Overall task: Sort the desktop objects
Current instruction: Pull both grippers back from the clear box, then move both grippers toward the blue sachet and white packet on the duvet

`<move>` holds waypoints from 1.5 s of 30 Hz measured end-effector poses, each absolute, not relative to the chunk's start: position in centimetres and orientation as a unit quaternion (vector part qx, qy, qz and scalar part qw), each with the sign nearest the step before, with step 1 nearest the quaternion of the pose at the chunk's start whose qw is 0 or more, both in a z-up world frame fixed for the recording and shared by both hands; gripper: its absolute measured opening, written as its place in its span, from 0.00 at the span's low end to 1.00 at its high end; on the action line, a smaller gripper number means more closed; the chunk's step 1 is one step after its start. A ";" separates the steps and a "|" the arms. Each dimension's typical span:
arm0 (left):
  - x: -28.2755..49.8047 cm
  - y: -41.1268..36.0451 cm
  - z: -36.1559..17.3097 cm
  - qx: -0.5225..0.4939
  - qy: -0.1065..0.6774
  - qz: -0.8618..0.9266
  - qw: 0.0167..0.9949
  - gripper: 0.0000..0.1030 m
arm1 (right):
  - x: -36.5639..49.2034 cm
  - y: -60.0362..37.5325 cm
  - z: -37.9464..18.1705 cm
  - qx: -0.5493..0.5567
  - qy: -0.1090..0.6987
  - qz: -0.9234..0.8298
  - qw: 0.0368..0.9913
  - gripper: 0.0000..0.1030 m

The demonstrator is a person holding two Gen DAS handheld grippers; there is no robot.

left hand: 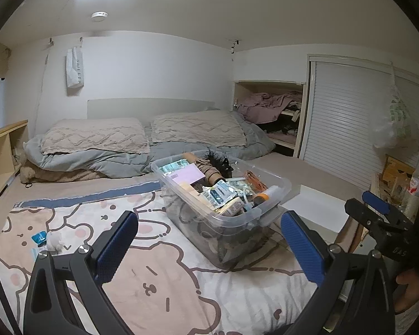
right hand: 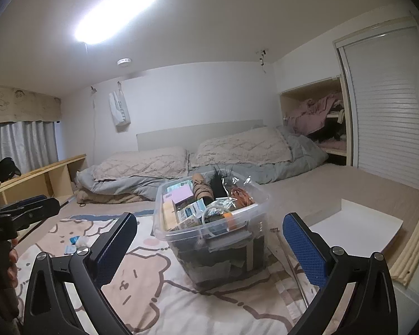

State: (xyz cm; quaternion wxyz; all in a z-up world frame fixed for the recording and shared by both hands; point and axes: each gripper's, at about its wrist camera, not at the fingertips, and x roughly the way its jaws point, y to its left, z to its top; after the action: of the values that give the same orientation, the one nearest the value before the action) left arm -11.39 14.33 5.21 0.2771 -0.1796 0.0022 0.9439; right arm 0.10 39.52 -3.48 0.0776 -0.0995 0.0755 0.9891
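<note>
Blue-padded fingers of the left gripper (left hand: pixel 209 240) stand wide apart with nothing between them, hovering above a cartoon-bear blanket (left hand: pixel 159 287) spread on the bed. The right gripper (right hand: pixel 209 240) is likewise spread open and empty over the same blanket. In the left wrist view the right gripper shows at the far right edge, a hand (left hand: pixel 410 287) wrapped round its handle; there its blue pads look parted.

Straight ahead of both grippers, just beyond the fingertips and framed between them, sits a clear plastic bin (right hand: pixel 209 254) on the blanket, touching neither gripper. It is heaped to the rim with small things: a pink box (right hand: pixel 181 195), a tan rolled cloth (right hand: pixel 201 187), something black and feathery (right hand: pixel 219 180), an orange cord bundle (right hand: pixel 241 195), printed packets (left hand: pixel 220 192) and an orange-capped tube (left hand: pixel 265 195). Darker contents fill the lower half, too murky to name.

Right of the bin, a flat white lid or board (right hand: pixel 357 229) lies on the mattress. Left of the left gripper, a small blue wrapper (left hand: pixel 39 236) and a crumpled white tissue (left hand: pixel 54 241) rest beside each other on the blanket, well apart from the bin. Beyond the bin lie two quilted pillows (left hand: pixel 142 135) on a grey duvet (left hand: pixel 103 159).
</note>
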 end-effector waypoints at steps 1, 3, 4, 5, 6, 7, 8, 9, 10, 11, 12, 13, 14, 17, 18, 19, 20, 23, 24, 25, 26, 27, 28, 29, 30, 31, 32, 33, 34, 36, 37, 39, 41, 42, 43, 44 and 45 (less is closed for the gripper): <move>-11.5 14.3 5.1 -0.179 0.002 0.944 0.277 1.00 | 0.0 39.4 -3.6 -0.100 0.075 0.989 0.079 1.00; -11.6 14.1 4.8 -0.178 0.000 0.944 0.277 1.00 | -0.2 39.4 -3.8 -0.101 0.076 0.989 0.080 1.00; -11.7 14.0 4.7 -0.178 0.000 0.944 0.277 1.00 | -0.3 39.4 -4.0 -0.102 0.078 0.988 0.081 1.00; -11.8 13.9 4.5 -0.178 -0.001 0.944 0.277 1.00 | -0.4 39.3 -4.3 -0.104 0.080 0.988 0.080 1.00; -11.9 13.8 4.3 -0.179 -0.001 0.944 0.277 1.00 | -0.5 39.2 -4.6 -0.108 0.082 0.988 0.079 1.00; -12.0 13.7 4.1 -0.181 -0.002 0.944 0.277 1.00 | -0.7 39.1 -4.8 -0.111 0.084 0.987 0.078 1.00; -12.2 13.7 3.8 -0.183 -0.004 0.944 0.276 1.00 | -0.9 39.0 -5.2 -0.115 0.085 0.987 0.077 1.00; -12.4 13.5 3.5 -0.185 -0.006 0.943 0.276 1.00 | -1.2 38.8 -5.6 -0.121 0.086 0.986 0.075 1.00; -12.6 13.4 3.2 -0.187 -0.008 0.943 0.275 1.00 | -1.4 38.7 -5.9 -0.126 0.087 0.986 0.073 1.00; -12.8 13.2 2.7 -0.190 -0.011 0.943 0.273 1.00 | -1.7 38.5 -6.3 -0.132 0.087 0.985 0.071 1.00; -13.0 13.0 2.4 -0.193 -0.013 0.943 0.272 1.00 | -2.0 38.3 -6.7 -0.139 0.086 0.984 0.068 1.00; -13.1 12.9 2.0 -0.196 -0.016 0.943 0.270 1.00 | -2.2 38.0 -7.1 -0.146 0.085 0.983 0.067 1.00; -13.4 12.6 1.4 -0.201 -0.019 0.942 0.268 1.00 | -2.4 37.9 -7.5 -0.150 0.084 0.983 0.066 1.00; -14.3 11.9 -0.1 -0.215 -0.028 0.941 0.259 1.00 | -3.1 37.4 -8.6 -0.166 0.086 0.980 0.062 1.00; -14.6 11.6 -0.6 -0.219 -0.030 0.942 0.254 1.00 | -3.4 37.2 -9.1 -0.172 0.089 0.979 0.059 1.00; -14.9 11.2 -1.2 -0.221 -0.033 0.943 0.248 1.00 | -3.7 37.0 -9.4 -0.178 0.092 0.978 0.057 1.00; -15.1 10.9 -1.7 -0.222 -0.036 0.944 0.242 1.00 | -3.9 36.8 -9.8 -0.183 0.093 0.977 0.056 1.00; -16.0 9.7 -3.1 -0.228 -0.046 0.947 0.224 1.00 | -4.8 36.1 -10.6 -0.199 0.095 0.974 0.049 1.00; -16.4 9.3 -3.6 -0.232 -0.050 0.947 0.218 1.00 | -5.1 35.9 -10.9 -0.204 0.098 0.973 0.045 1.00; -16.8 8.9 -4.0 -0.237 -0.054 0.946 0.213 1.00 | -5.4 35.7 -11.2 -0.210 0.102 0.971 0.040 1.00; -17.2 8.4 -4.5 -0.241 -0.057 0.947 0.206 1.00 | -5.7 35.5 -11.4 -0.214 0.105 0.971 0.037 1.00; -17.6 7.9 -4.9 -0.244 -0.060 0.947 0.199 1.00 | -6.0 35.2 -11.7 -0.218 0.107 0.969 0.034 1.00; -17.9 7.4 -5.3 -0.246 -0.062 0.948 0.192 1.00 | -6.3 34.8 -11.9 -0.221 0.108 0.969 0.032 1.00; -18.4 6.7 -5.8 -0.248 -0.063 0.950 0.180 1.00 | -6.6 34.5 -12.1 -0.225 0.107 0.968 0.030 1.00; -18.6 6.4 -6.0 -0.248 -0.063 0.951 0.171 1.00 | -6.8 34.2 -12.3 -0.229 0.107 0.967 0.029 1.00; -18.9 5.7 -6.4 -0.247 -0.060 0.954 0.157 1.00 | -7.2 33.8 -12.5 -0.234 0.105 0.966 0.025 1.00; -19.2 5.2 -6.7 -0.244 -0.059 0.957 0.146 1.00 | -7.5 33.5 -12.6 -0.237 0.103 0.966 0.023 1.00; -19.5 4.7 -6.9 -0.244 -0.059 0.958 0.137 1.00 | -7.8 33.2 -12.8 -0.241 0.100 0.965 0.021 1.00; -19.8 4.2 -7.2 -0.244 -0.060 0.959 0.130 1.00 | -8.1 32.8 -12.9 -0.244 0.096 0.965 0.018 1.00; -20.4 3.0 -7.8 -0.245 -0.067 0.960 0.115 1.00 | -8.6 32.2 -13.1 -0.249 0.092 0.964 0.011 1.00; -20.7 2.4 -8.1 -0.245 -0.069 0.961 0.109 1.00 | -9.0 31.6 -13.3 -0.252 0.088 0.964 0.007 1.00; -21.4 1.3 -8.6 -0.245 -0.073 0.962 0.095 1.00 | -9.5 31.0 -13.6 -0.257 0.084 0.963 0.001 1.00; -21.9 0.2 -8.9 -0.245 -0.076 0.963 0.083 1.00 | -10.2 30.2 -13.9 -0.262 0.080 0.962 -0.007 1.00; -22.2 -0.4 -9.2 -0.247 -0.078 0.963 0.077 1.00 | -10.4 29.9 -14.0 -0.264 0.078 0.961 -0.011 1.00; -22.5 -1.0 -9.5 -0.248 -0.080 0.963 0.070 1.00 | -10.7 29.4 -14.1 -0.266 0.076 0.961 -0.016 1.00; -22.7 -1.5 -9.6 -0.249 -0.082 0.963 0.066 1.00 | -11.0 29.0 -14.2 -0.267 0.074 0.961 -0.020 1.00; -23.0 -2.1 -9.8 -0.249 -0.083 0.963 0.059 1.00 | -11.3 28.7 -14.4 -0.269 0.072 0.960 -0.024 1.00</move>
State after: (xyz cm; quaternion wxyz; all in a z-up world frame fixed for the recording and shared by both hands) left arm -23.03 -2.05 -9.78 0.0594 -0.2491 -0.0830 0.9631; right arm -11.33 28.69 -14.37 -0.0244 -0.2691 0.0723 0.9601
